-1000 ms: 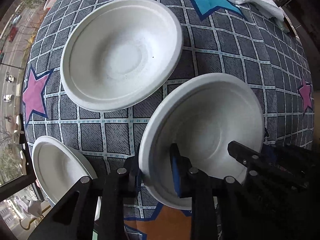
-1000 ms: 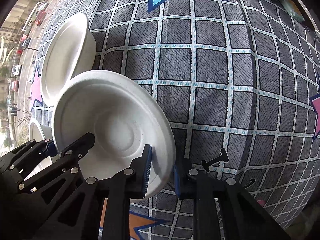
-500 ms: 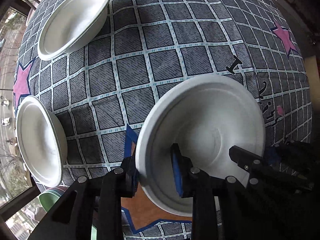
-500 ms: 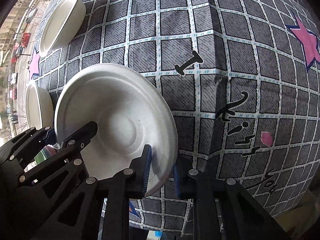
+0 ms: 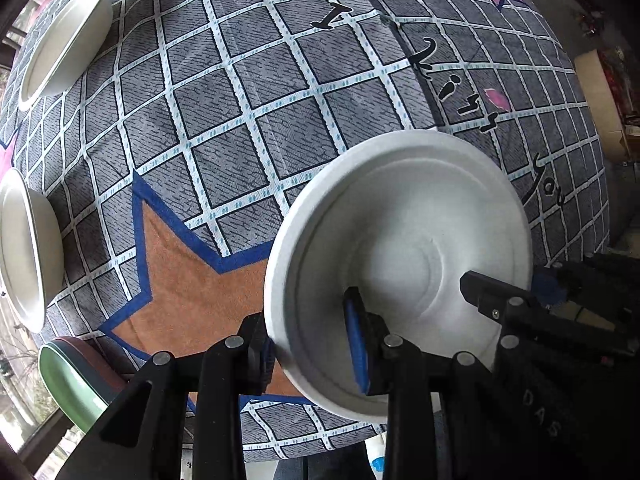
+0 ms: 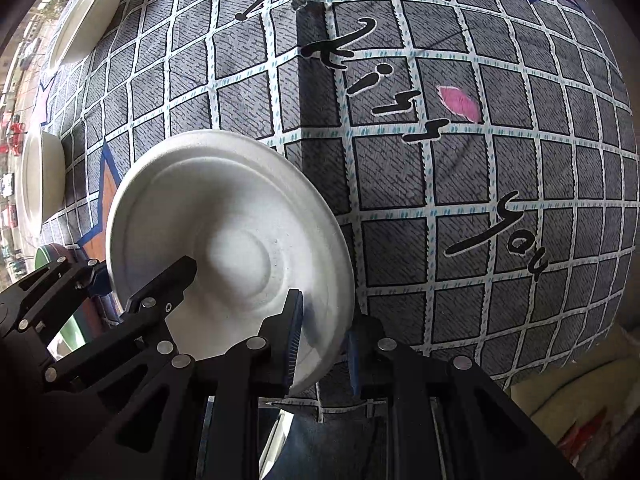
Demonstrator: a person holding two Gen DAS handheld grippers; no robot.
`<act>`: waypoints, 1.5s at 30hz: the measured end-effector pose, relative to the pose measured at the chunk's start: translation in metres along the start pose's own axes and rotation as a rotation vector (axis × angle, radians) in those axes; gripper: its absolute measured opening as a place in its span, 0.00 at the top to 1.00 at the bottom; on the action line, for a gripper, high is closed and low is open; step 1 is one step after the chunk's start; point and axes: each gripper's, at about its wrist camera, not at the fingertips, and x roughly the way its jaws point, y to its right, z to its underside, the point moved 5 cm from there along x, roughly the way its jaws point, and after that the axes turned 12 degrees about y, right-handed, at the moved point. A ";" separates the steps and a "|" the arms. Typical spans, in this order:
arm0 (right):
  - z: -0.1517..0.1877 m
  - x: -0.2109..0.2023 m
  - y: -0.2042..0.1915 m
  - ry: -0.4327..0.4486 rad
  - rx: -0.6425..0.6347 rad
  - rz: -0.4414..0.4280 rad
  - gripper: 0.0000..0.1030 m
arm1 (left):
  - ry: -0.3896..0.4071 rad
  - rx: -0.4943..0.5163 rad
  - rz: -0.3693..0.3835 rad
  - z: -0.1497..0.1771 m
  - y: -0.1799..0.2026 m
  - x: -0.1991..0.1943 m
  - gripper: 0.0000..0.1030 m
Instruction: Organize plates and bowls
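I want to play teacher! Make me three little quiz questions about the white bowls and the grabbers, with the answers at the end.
1. True or false: only one gripper holds the white bowl.
2. Besides the held one, how many other white bowls sit on the checked cloth in the left wrist view?
3. What colour is the dish at the cloth's near left edge? A) green B) yellow C) black

Key:
1. False. The left gripper and the right gripper each pinch its rim.
2. Two: a far bowl and a nearer bowl, both on the left.
3. A
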 end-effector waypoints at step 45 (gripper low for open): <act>-0.047 -0.125 0.000 0.216 -0.022 -0.088 0.23 | 0.245 -0.269 -0.074 0.038 -0.082 -0.092 0.22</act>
